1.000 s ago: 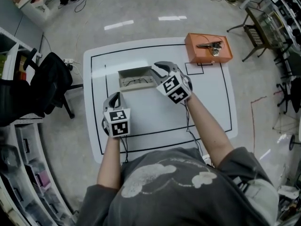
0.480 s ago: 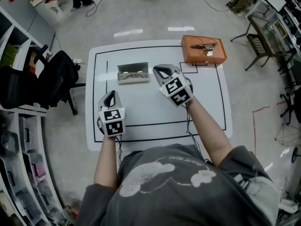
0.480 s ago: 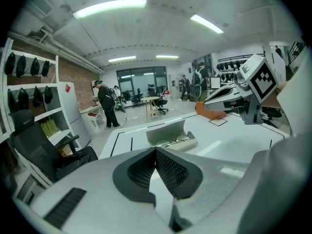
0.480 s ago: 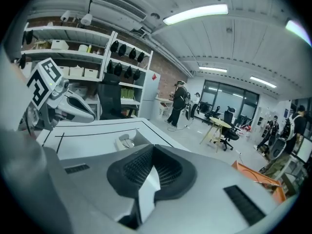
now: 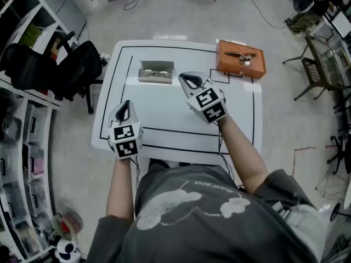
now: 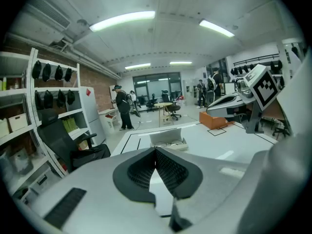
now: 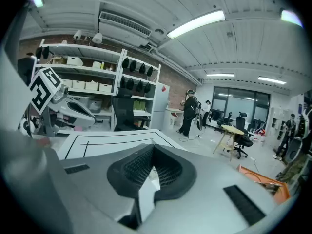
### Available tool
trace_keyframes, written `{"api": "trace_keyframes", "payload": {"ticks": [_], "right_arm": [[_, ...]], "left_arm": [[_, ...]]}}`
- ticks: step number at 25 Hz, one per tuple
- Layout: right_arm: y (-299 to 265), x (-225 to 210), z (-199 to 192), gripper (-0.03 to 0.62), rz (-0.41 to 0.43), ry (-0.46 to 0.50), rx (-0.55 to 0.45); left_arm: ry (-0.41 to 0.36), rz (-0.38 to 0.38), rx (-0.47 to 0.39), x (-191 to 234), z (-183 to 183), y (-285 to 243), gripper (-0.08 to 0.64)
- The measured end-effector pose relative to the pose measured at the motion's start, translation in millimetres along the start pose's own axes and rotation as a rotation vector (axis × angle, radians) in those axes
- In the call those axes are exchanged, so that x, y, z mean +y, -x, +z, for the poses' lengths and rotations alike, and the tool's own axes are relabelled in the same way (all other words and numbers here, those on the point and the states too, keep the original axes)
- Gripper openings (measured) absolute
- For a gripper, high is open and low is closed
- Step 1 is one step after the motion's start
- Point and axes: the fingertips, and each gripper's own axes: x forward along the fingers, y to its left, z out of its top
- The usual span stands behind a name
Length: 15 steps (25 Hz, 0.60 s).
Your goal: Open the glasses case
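- Case (image 5: 155,72) lies open, lid back and glasses showing inside, so the opening step looks done.
- Next move, as I judge it: nothing more on the lid; either claw need only keep clear and not knock it.
- Room: a grey workshop floor, with shelves (image 5: 24,141) far to the left of the left claw (image 5: 125,105).
- Table (image 5: 175,119): white with black lines, spread under both claws.
- Chair (image 5: 77,64): black, off the table, ahead and left of the left claw.
- Box (image 5: 240,59): orange, ahead and right of the right claw (image 5: 189,81), a small metal thing on top.
- Left claw: tips pressed together, holding nothing; the case is ahead and slightly right, well apart.
- Right claw: fully closed, holding nothing; the case is near, ahead and left of its tips, not touching.
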Motion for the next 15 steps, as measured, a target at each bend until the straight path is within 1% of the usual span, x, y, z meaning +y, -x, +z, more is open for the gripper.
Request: {"api": "trace_keyframes", "payload": {"ticks": [5,9,15], "right_arm": [[19,25,4,0.000,0.089,0.029,-0.048],[29,46,2,0.000,0.131,0.024,-0.081],[46,77,-4,0.000,0.177,0.021,-0.089]], "left_arm": [[0.053,0.078,-0.056,-10,6,43,0.002],[0.094,0.107,-0.046,-16,-10,70,0.002],[0.146,0.144,-0.051,-16,-28,106,0.002]]}}
